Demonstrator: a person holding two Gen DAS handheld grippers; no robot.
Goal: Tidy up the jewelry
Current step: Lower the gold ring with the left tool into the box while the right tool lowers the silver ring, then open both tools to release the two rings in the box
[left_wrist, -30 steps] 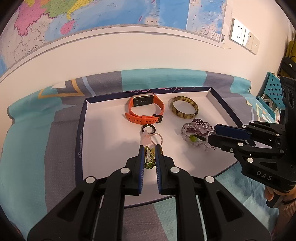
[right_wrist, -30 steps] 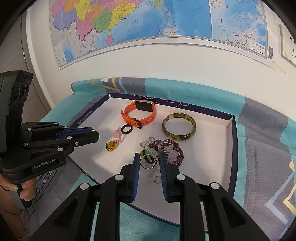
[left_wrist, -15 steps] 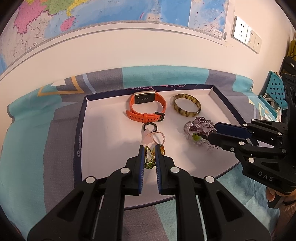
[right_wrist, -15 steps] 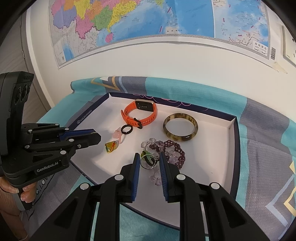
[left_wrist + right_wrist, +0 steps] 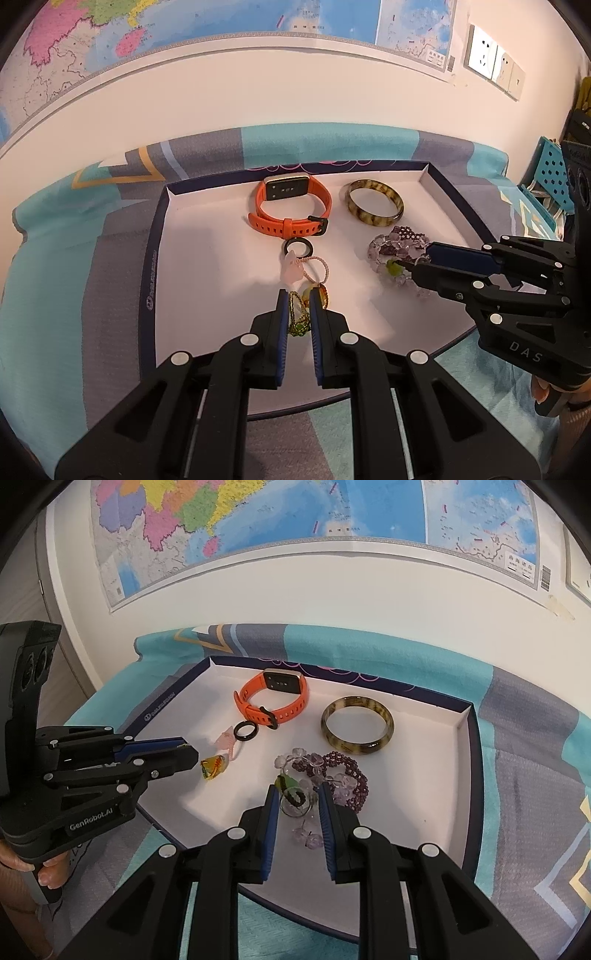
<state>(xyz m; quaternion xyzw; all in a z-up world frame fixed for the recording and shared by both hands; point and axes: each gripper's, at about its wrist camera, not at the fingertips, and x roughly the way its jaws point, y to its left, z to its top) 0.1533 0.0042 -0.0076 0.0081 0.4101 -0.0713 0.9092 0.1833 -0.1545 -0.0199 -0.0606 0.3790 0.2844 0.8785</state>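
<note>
Green beaded strand (image 5: 297, 320) partly hidden between left tongs (image 5: 295, 300), jaws just easing apart, right tongs (image 5: 296, 798) slightly spread around silver ring (image 5: 293, 803), contact unclear

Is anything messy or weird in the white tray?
Mostly tidy. The purple and clear bead bracelets lie heaped on each other with a green-stone ring, and a pink charm's cord overlaps the black ring. Nothing looks broken.

Green bead strand (image 5: 297, 316) partly hidden btwn left tongs (image 5: 295, 300); map (image 5: 295, 513) cut off at top.
</note>
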